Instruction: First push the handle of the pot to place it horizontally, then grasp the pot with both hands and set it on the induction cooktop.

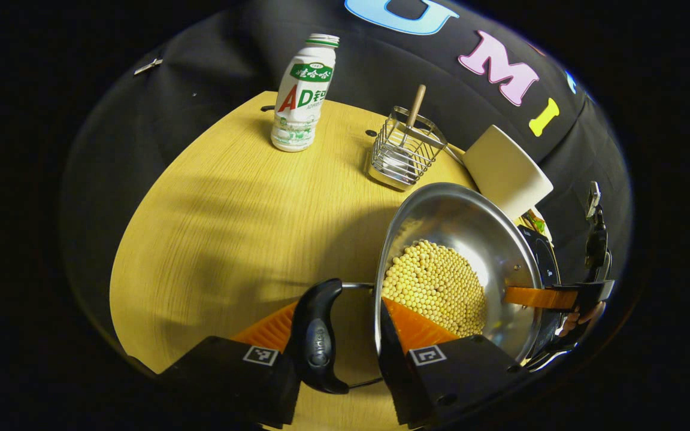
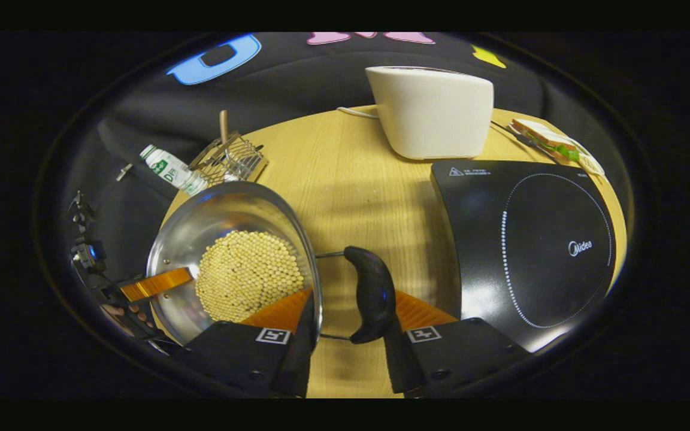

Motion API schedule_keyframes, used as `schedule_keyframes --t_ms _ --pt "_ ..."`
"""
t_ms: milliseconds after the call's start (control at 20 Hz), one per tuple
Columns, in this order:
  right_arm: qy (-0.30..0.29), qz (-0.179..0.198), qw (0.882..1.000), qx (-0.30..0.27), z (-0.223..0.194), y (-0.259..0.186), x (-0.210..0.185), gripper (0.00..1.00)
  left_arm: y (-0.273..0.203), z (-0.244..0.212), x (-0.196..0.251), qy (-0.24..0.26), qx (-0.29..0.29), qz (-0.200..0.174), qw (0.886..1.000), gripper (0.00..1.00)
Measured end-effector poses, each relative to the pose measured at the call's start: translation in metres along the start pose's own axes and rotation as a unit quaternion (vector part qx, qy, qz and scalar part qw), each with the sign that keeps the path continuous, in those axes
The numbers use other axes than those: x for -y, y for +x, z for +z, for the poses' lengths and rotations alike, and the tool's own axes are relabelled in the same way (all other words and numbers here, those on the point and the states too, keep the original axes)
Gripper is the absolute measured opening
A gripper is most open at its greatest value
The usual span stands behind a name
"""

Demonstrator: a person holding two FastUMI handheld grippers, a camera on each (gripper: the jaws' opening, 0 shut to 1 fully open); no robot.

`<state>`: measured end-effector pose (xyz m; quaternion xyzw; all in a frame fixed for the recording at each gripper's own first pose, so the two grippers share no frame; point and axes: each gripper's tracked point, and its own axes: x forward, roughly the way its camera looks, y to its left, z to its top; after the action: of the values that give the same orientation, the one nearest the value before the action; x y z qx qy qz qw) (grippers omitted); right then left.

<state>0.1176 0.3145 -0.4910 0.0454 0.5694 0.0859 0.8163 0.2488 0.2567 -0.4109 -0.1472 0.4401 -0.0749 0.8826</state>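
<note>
Count: one bottle (image 1: 303, 93), one wire basket (image 1: 406, 152), one pot (image 1: 471, 227), one cooktop (image 2: 530, 239), one toaster (image 2: 435, 111).
Left gripper (image 1: 345, 335): jaws straddle a black handle (image 1: 316, 335) and the rim, gap visible.
Right gripper (image 2: 348, 323): likewise.
Pot: shiny steel, holds pale beans (image 1: 435, 287), left of cooktop on surface (image 1: 231, 209).

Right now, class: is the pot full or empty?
Partly full. Pale round beans cover the bottom of the pot, and its steel walls show bare above them.

Glossy polished-metal pot (image 1: 471, 227) – matt wood-grain table (image 1: 231, 209) – shiny black glass cooktop (image 2: 530, 239).
</note>
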Motion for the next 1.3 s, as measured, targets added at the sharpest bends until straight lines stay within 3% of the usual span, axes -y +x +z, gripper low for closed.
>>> schedule_keyframes --t_ms 350,800,1000,1150,1200,1300 --pt "-0.014 -0.005 1.0 0.016 -0.009 -0.007 -0.003 0.55 -0.01 -0.008 -0.001 0.009 -0.01 0.016 1.0 0.61" --pt "-0.026 0.005 0.999 0.037 -0.003 -0.053 -0.001 0.54 -0.047 -0.008 0.022 0.006 0.018 0.015 1.0 0.6" --pt "-0.021 0.001 0.998 0.052 0.003 -0.085 0.016 0.51 -0.062 -0.002 0.052 0.018 0.024 0.004 1.0 0.6" --pt "-0.01 -0.005 0.998 0.066 0.01 -0.11 0.041 0.55 -0.069 0.0 0.086 0.031 0.027 -0.006 0.999 0.6" --pt "-0.006 -0.007 0.998 0.069 0.011 -0.119 0.05 0.51 -0.07 0.001 0.099 0.034 0.026 -0.009 0.999 0.6" --pt "0.001 -0.011 0.997 0.074 0.014 -0.133 0.072 0.55 -0.069 0.001 0.127 0.037 0.024 -0.015 0.999 0.6"
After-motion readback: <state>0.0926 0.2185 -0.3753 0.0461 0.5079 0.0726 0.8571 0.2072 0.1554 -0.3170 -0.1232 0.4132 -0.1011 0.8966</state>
